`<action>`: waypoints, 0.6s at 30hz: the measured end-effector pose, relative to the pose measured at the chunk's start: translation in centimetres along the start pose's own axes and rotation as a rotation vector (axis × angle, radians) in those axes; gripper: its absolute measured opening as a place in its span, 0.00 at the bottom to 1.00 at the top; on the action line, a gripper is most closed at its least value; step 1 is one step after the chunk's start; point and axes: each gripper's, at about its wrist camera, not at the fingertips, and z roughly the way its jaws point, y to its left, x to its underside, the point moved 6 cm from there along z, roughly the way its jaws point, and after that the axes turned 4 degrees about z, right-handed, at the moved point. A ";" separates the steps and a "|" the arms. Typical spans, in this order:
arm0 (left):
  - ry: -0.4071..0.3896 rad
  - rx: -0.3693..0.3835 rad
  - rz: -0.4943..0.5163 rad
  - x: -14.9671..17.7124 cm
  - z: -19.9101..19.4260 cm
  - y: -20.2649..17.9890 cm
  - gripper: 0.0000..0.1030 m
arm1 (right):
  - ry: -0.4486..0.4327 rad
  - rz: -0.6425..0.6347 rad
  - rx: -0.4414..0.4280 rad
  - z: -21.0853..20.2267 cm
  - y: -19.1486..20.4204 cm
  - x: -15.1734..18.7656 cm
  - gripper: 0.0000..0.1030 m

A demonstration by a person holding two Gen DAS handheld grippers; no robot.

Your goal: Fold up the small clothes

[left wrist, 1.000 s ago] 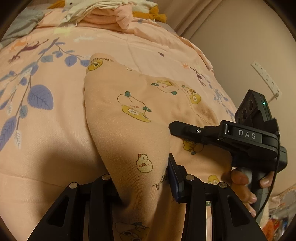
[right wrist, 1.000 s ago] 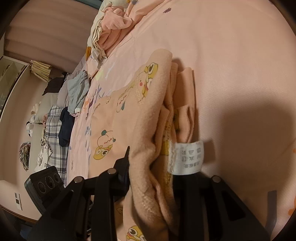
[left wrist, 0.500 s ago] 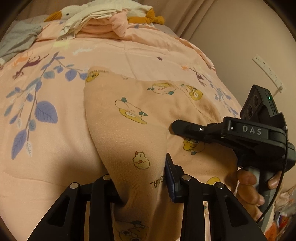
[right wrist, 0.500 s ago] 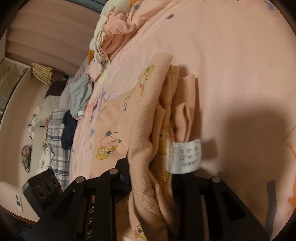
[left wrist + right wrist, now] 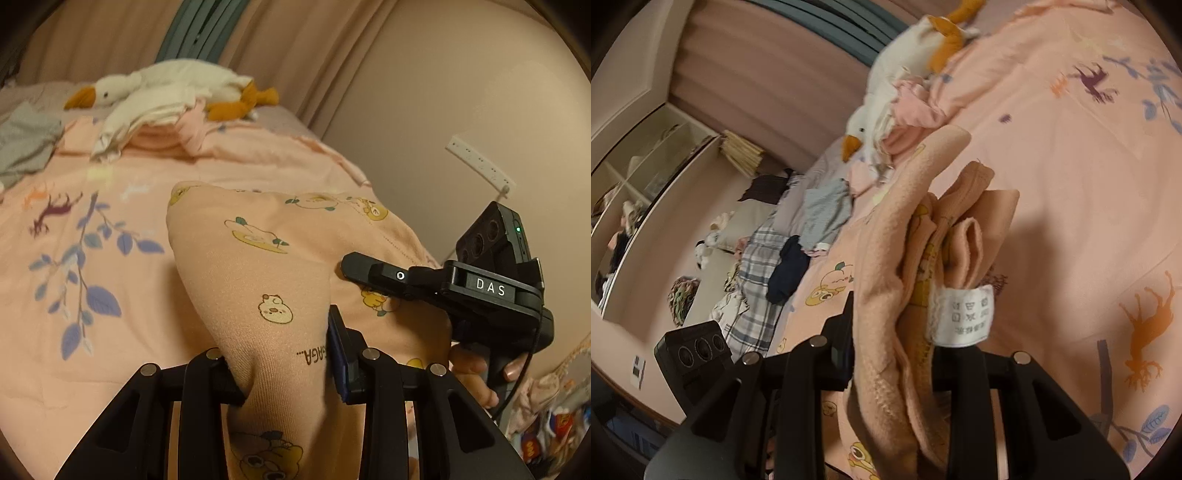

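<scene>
A small peach-coloured fleece garment (image 5: 258, 258), printed with little cartoon animals and fruit in yellow and green, is held up between two black two-finger grippers above a bed. The left gripper (image 5: 284, 365) has its jaws closed on a bunched edge of the garment, the fabric pinched tight between the pads; its jaws have just been closing a little further on the cloth. From there the garment stretches forward and to the right in a smooth, taut sheet, a line of dark printed lettering running beside the right finger. The right gripper (image 5: 894, 332) is likewise clamped on a thick gathered bundle of the same garment, where several folded layers and a ribbed hem stand up between the fingers. A white care label (image 5: 962, 317) with printed symbols hangs against the right finger. A hand (image 5: 476, 373) grasps the right gripper's handle, seen to the right in the left wrist view. Below and beyond both grippers lies a pink bedspread (image 5: 110, 258) patterned with blue leaves and small deer. Far ahead, a white plush goose (image 5: 166, 88) rests on a pile of pale clothes (image 5: 147, 125).
</scene>
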 end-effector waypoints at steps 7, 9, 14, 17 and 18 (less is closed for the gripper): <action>-0.025 0.022 0.002 -0.2 -0.5 0.1 0.33 | -0.024 -0.039 -0.008 -0.6 0.8 -0.1 0.27; -0.025 0.015 0.010 -0.2 -0.5 0.1 0.33 | -0.024 -0.037 -0.010 -0.7 0.7 -0.1 0.27; -0.042 -0.013 0.023 -0.3 -1.2 0.0 0.33 | -0.022 -0.047 -0.006 -0.7 1.1 -0.1 0.27; -0.053 -0.004 0.012 -0.4 -2.0 0.1 0.33 | -0.024 -0.058 -0.016 -0.8 1.5 -0.1 0.27; -0.056 -0.003 0.013 -0.3 -2.2 0.1 0.33 | -0.025 -0.064 -0.020 -0.8 1.7 -0.1 0.27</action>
